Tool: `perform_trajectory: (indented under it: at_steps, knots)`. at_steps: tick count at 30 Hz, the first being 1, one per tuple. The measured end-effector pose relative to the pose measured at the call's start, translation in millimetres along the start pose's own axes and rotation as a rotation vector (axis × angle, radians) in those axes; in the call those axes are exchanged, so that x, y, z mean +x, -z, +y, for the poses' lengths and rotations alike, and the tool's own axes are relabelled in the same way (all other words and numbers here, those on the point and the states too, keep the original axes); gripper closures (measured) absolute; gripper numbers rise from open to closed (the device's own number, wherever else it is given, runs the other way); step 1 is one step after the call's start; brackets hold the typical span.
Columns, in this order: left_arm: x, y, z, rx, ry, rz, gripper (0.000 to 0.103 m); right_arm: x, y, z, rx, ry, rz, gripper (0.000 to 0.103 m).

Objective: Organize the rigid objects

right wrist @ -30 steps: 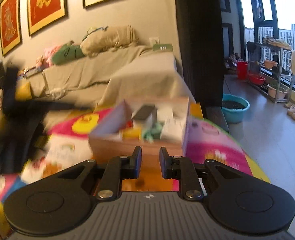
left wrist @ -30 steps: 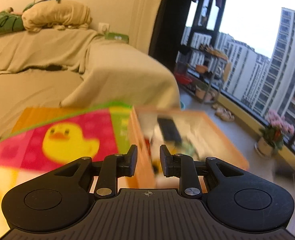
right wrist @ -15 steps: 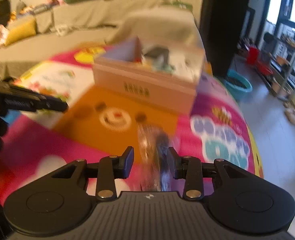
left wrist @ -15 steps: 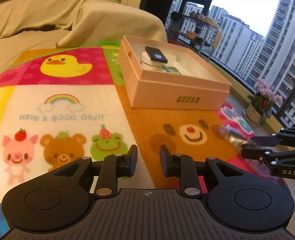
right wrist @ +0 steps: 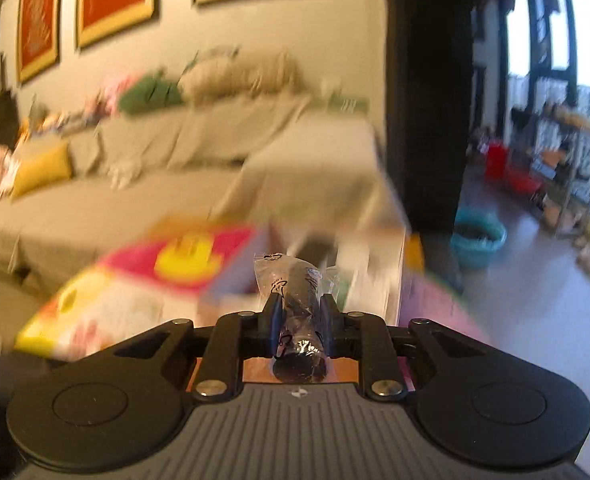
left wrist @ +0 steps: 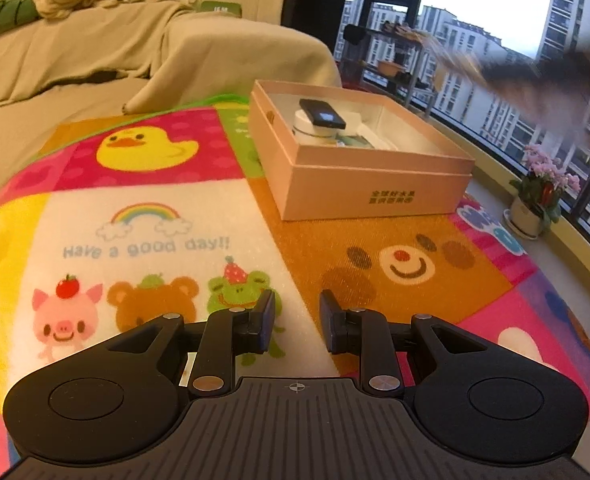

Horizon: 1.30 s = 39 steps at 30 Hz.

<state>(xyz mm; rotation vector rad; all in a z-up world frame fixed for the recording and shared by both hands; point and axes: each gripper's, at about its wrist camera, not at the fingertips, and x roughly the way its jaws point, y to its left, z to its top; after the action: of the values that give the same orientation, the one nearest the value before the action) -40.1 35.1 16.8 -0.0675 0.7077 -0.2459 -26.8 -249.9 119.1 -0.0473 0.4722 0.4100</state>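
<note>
A pink cardboard box (left wrist: 359, 184) stands open on the cartoon-print mat (left wrist: 143, 216). It holds a white jar with a black phone-like item (left wrist: 322, 114) on top and other small things. My left gripper (left wrist: 297, 322) is open and empty, low over the mat in front of the box. My right gripper (right wrist: 299, 320) is shut on a dark cylindrical object in a clear plastic bag (right wrist: 299, 296), raised above the mat and facing the blurred box (right wrist: 335, 264). In the left wrist view the right gripper shows as a dark blur (left wrist: 543, 80) at the upper right.
A beige covered sofa (left wrist: 95, 52) with pillows lies behind the mat. A potted pink flower (left wrist: 543, 192) stands by the window on the right. A teal basin (right wrist: 479, 236) and a shelf with red tubs stand on the floor to the right.
My right gripper closed on the bagged dark object on the mat and lifted it up toward the box. My left gripper stayed open over the mat, shifting only slightly.
</note>
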Motion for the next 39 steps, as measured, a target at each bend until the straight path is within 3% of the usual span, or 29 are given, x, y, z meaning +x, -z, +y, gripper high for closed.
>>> perform_trajectory:
  at_steps: [4,6,9,12,20,25,30,32,34,36,39]
  knots:
    - [-1,-4,3,0.048,-0.063,-0.016,0.075,31,-35,-1,0.016,0.064,-0.084,0.08]
    - [1,-4,8,0.086,-0.132,-0.005,0.075,47,-38,-1,0.019,0.106,-0.073,0.057]
    - [4,-1,20,0.086,-0.178,0.023,0.075,50,-22,-4,0.05,0.107,-0.038,0.047]
    - [4,1,19,0.108,-0.168,0.02,0.075,42,10,-6,0.052,0.093,0.013,0.04]
    - [21,-4,-11,0.138,-0.063,0.026,0.075,45,88,0,0.065,0.084,0.185,0.039]
    - [26,-5,-18,0.158,-0.046,0.022,0.071,63,110,-5,0.147,0.108,0.263,0.03]
    - [28,-5,-24,0.198,0.014,0.035,0.069,72,112,5,0.122,0.126,0.256,0.016]
    - [30,-6,-24,0.193,0.041,0.043,0.059,73,113,9,0.113,0.136,0.256,0.014]
    - [30,-4,-26,0.208,0.084,0.048,0.039,74,115,11,0.1,0.14,0.254,0.012]
    - [32,-3,-32,0.233,0.084,0.046,0.033,75,115,12,0.084,0.141,0.257,0.008]
    - [34,-3,-31,0.16,0.063,0.014,0.033,78,114,12,0.085,0.145,0.272,0.002]
